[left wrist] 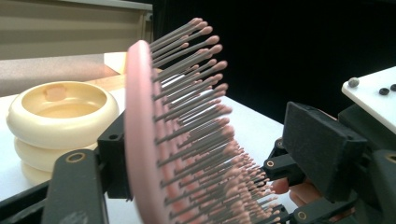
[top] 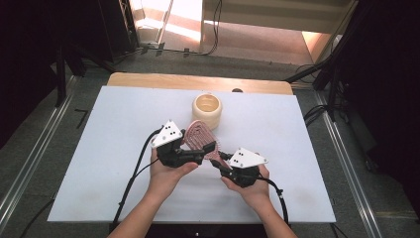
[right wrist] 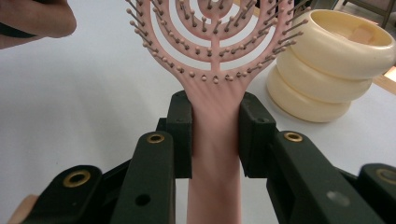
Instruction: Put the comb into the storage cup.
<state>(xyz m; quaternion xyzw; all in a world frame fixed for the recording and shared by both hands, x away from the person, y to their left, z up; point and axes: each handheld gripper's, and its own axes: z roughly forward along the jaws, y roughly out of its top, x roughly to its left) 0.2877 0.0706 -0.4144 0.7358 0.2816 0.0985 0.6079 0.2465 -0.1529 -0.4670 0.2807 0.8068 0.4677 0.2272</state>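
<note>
Gripping: two hand-held tools work one pink hairbrush (top: 199, 137) near the middle of the white table (top: 99, 148).
Left gripper: the left gripper (top: 200, 151) sits left of centre, its jaws either side of the brush head; the left gripper view shows the brush back close against one pad and the bristles reaching toward the other, with a gap left, so the jaws stand apart and are not pressing.
Hairbrush: held above the table, head tilted toward the far side, grey pink-tipped bristles (left wrist: 196, 116) pointing right in the left gripper view; the handle runs near and right.
Right gripper: the right gripper (right wrist: 215, 128) is clamped on the handle just below the head, both pads pressed to it.
Cream holder: a ribbed cream holder (top: 207, 111) stands just beyond the brush head, on the far side.
</note>
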